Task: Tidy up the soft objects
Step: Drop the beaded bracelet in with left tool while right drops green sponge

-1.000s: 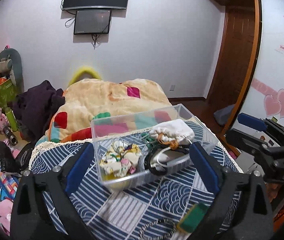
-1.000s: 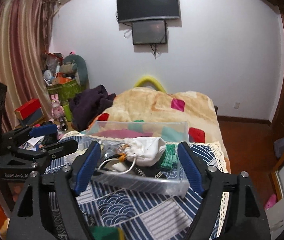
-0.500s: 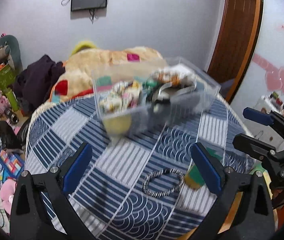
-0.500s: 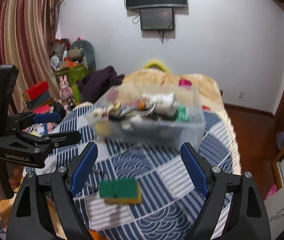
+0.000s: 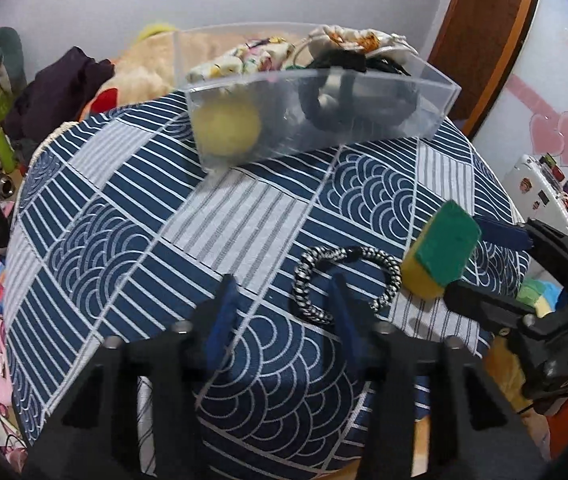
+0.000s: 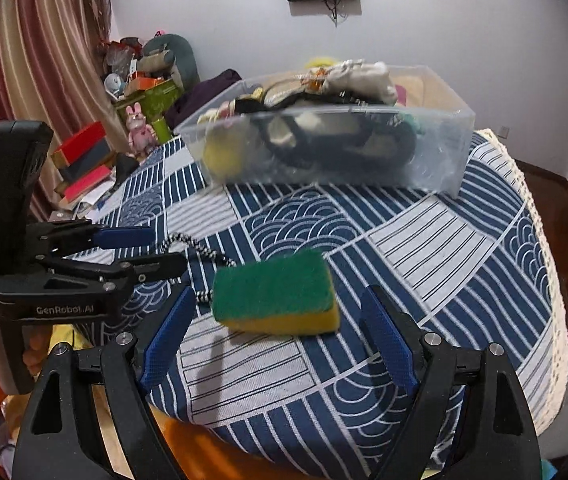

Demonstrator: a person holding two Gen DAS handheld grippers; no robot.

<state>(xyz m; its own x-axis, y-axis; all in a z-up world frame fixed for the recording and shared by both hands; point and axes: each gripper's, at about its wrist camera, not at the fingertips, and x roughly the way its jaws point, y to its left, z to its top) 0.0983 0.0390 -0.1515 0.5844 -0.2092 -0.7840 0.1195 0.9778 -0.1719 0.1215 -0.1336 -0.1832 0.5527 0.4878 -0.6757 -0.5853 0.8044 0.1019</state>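
While the left gripper point(image 5: 282, 312) is closing with its pads not yet pressing anything, one finger point(image 5: 341, 312) sits inside the braided black-and-white loop point(image 5: 345, 276) on the blue patterned tablecloth point(image 5: 124, 220). Just right, the right gripper point(image 6: 280, 338) gapes wide around the green-and-yellow sponge point(image 6: 276, 294), untouched. Farther back stands the clear bin point(image 6: 435, 152) of soft items.
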